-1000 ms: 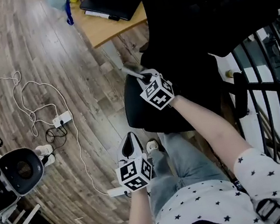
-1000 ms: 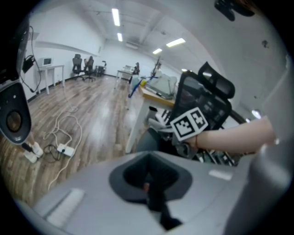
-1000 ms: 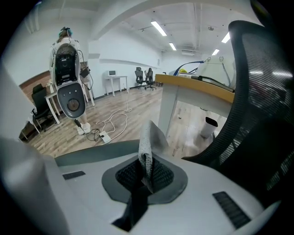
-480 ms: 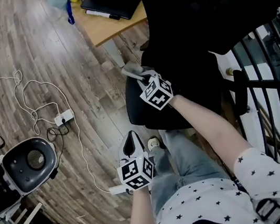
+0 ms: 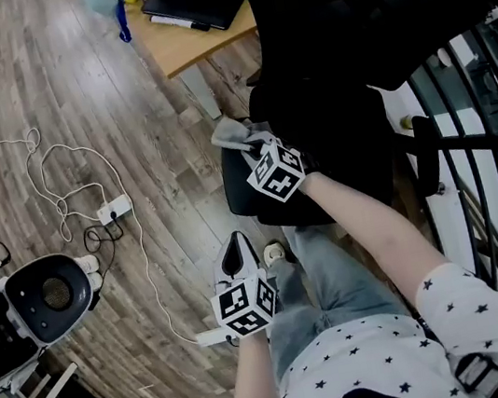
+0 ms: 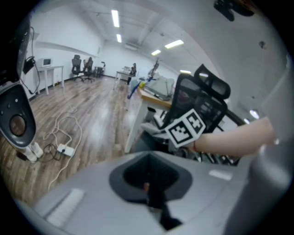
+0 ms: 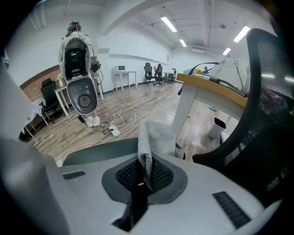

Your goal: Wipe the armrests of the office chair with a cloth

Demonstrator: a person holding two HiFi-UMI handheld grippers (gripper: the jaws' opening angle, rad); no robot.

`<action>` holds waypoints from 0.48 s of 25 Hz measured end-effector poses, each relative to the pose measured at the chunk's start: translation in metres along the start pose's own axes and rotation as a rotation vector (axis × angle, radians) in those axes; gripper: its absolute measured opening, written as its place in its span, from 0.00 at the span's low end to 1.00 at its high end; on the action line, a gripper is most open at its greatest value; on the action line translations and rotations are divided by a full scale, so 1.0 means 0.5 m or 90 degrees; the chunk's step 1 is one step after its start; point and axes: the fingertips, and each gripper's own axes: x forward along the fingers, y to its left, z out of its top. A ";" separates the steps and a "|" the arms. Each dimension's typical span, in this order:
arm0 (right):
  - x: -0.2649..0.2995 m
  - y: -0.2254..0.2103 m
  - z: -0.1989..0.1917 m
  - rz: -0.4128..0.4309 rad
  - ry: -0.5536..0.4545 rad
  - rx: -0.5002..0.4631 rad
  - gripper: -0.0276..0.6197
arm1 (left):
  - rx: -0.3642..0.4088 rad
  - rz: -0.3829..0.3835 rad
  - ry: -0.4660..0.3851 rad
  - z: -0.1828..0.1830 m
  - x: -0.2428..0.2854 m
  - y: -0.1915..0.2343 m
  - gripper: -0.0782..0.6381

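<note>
Right tongs (image 5: 243, 141) shifted cloth (image 5: 228, 133) toward open floor (image 5: 72, 100).

White short-sleeved shirt (image 5: 372, 366) dotted with small dark stars, grey-blue trousers (image 5: 326, 294), and what looks like a pale shoe (image 5: 271, 257) just beside the left gripper (image 5: 231, 255). Both it and the right gripper (image 5: 245, 139) carry black-and-white marker cubes (image 5: 245, 305).

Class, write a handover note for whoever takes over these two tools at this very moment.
Right tool: shut on the grey cloth, held beside the office chair, over a dark pad that looks like an armrest.
Left tool: shut, empty, low beside the person's leg, away from the chair.
Done: cloth is in hand. How much has been wiped cannot be told.
Left: wipe both armrests.
</note>
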 end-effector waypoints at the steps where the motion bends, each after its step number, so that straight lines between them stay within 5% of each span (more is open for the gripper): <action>1: 0.000 0.004 -0.001 -0.002 0.000 -0.003 0.08 | 0.001 -0.001 0.000 -0.003 -0.002 0.000 0.12; 12: -0.019 0.055 -0.020 0.000 0.008 -0.002 0.08 | 0.007 -0.003 -0.003 -0.029 -0.047 0.009 0.12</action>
